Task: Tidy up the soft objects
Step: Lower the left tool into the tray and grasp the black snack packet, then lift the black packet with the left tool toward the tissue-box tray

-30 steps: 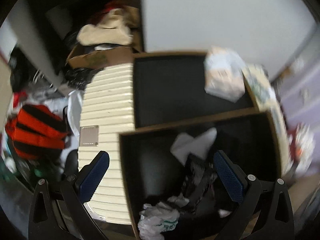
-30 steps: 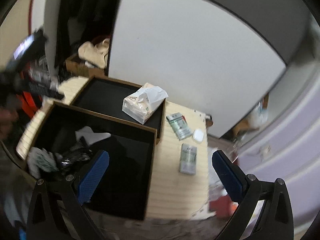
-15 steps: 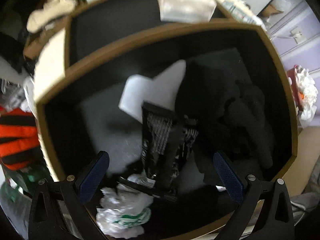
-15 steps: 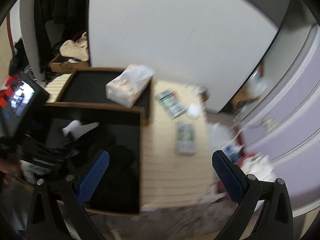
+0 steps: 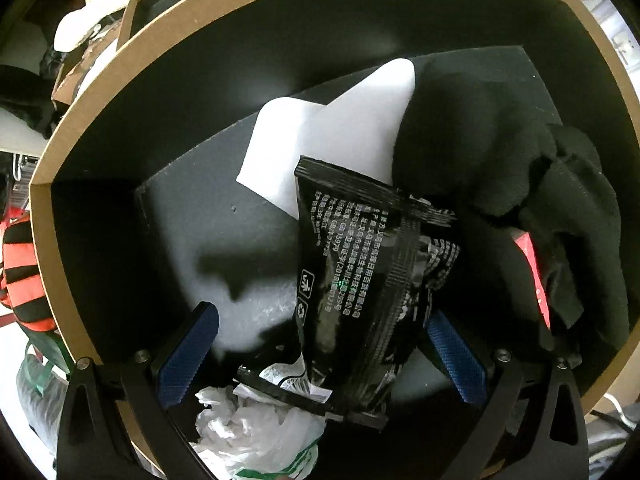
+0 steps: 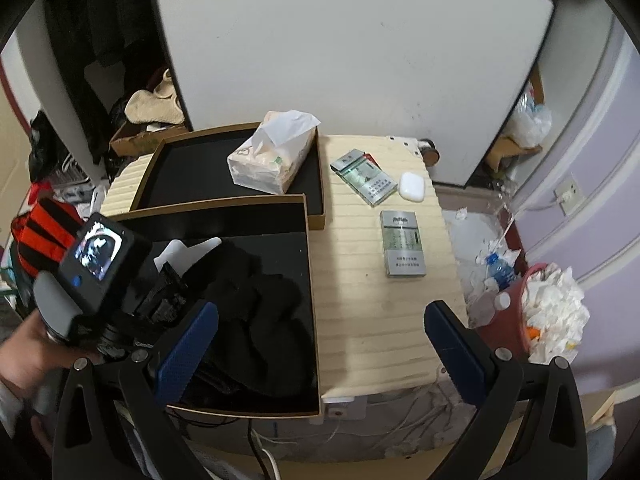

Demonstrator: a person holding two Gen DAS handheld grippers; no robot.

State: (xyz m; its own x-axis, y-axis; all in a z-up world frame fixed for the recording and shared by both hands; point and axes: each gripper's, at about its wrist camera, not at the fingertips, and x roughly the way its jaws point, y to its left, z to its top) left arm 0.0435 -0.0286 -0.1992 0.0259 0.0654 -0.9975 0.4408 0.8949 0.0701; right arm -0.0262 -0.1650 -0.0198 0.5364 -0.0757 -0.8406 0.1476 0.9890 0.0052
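The left gripper [image 5: 320,344] hangs inside the near black tray with a brown cardboard rim [image 5: 40,184], its blue-padded jaws spread wide on either side of a crinkled black foil packet printed in white [image 5: 352,292]. The pads sit close to the packet's lower end, but whether either one touches it cannot be told. The packet lies over a white foam block [image 5: 320,148] on the tray floor. A heap of black fleece cloth [image 5: 500,152] fills the tray's right half, up against the right wall, and a crumpled white plastic bag with green print [image 5: 256,436] lies at the near edge. The floor left of the packet is bare grey, the widest free patch in the tray.

The right gripper [image 6: 320,344] is held above the cream ribbed tabletop [image 6: 380,320], jaws wide apart and holding nothing. Under it the tabletop is free down to its near edge. Farther back lie two green-and-silver flat cartons [image 6: 402,248] and a small white earbud case [image 6: 412,186]. A soft paper tissue pack [image 6: 272,160] (its top sheet pulled up) rests in the far tray's right corner [image 6: 320,208].
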